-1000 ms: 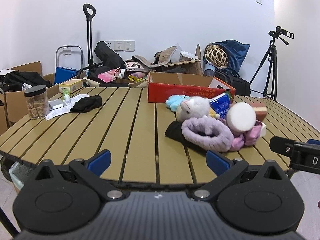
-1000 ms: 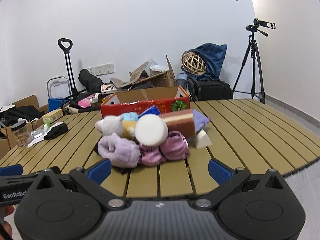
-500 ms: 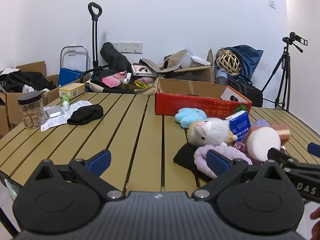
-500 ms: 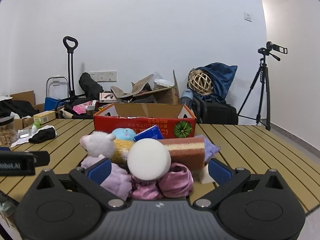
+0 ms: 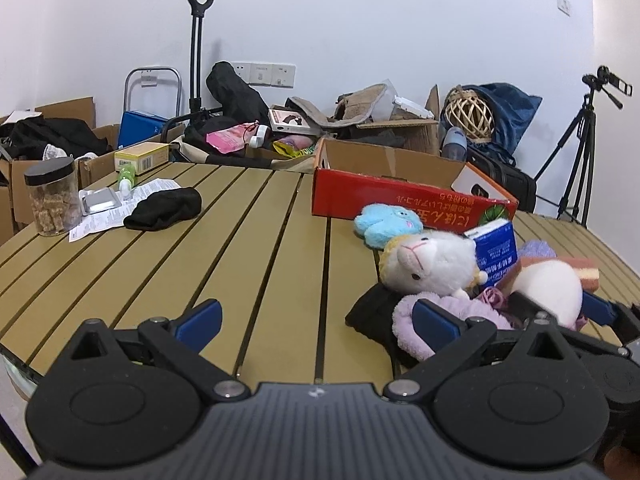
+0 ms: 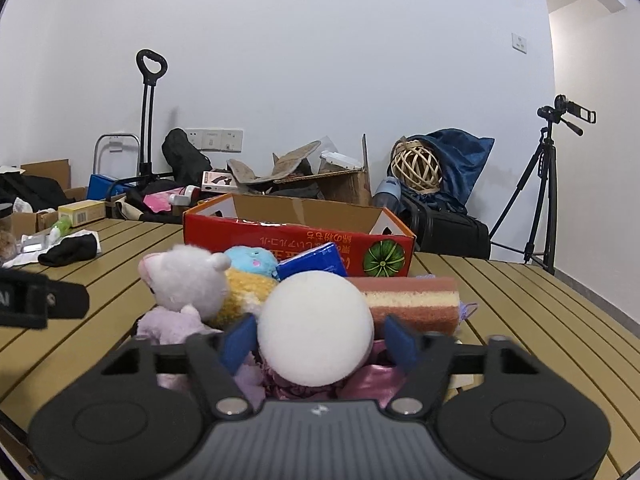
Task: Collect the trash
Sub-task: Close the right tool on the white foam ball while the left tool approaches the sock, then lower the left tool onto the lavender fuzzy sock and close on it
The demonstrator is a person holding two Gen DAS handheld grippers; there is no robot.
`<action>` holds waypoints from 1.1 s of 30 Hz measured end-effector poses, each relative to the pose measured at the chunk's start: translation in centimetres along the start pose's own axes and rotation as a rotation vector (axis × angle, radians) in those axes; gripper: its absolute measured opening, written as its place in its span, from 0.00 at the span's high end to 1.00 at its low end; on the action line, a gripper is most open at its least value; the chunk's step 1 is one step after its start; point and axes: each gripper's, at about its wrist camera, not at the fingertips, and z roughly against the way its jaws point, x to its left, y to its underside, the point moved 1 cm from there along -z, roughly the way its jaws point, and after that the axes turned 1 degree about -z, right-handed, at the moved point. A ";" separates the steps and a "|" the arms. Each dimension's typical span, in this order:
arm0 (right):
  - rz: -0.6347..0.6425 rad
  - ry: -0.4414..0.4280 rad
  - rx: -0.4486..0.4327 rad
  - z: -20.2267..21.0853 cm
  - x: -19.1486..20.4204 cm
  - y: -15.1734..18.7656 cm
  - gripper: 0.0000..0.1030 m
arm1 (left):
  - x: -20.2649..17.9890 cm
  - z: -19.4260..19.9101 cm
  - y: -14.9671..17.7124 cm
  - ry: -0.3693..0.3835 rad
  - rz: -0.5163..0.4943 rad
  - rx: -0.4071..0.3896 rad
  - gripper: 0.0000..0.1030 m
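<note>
White round sponge puff point(image 6: 315, 328) tops the soft pile at the table's point(image 5: 256, 248) near edge, in front of the red box point(image 6: 298, 240). Looks light, squashy, non-slip; take it across its middle. Your right gripper point(image 6: 316, 342) is closing around it, pads not clearly pressing yet. Your left gripper point(image 5: 316, 320) is spread and empty, just left of the pile.

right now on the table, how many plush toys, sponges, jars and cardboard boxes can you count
plush toys: 2, the white lamb and the blue plush
sponges: 2, the round white sponge and the layered pink and yellow sponge
jars: 1, the jar with the black lid
cardboard boxes: 1, the red box
total: 6
</note>
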 end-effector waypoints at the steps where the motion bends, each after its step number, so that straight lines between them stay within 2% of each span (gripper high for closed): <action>1: -0.002 -0.002 -0.003 0.0 0.0 0.0 0.44 | -0.2 -0.1 0.1 0.000 -0.009 0.004 0.00; 5: -0.008 -0.013 -0.028 0.5 -0.2 0.0 0.47 | -0.4 -0.2 0.3 0.027 -0.013 0.009 0.00; 10: -0.032 -0.015 -0.056 1.4 -0.9 -0.1 0.47 | -1.2 0.0 0.3 0.025 -0.023 -0.002 0.00; 21: -0.094 0.004 -0.106 3.2 -3.6 -0.4 0.48 | -4.2 -0.3 0.6 0.060 -0.038 -0.002 0.00; 33: -0.123 0.056 -0.102 4.1 -6.8 0.6 0.48 | -7.6 -1.5 1.2 0.109 -0.027 0.029 0.00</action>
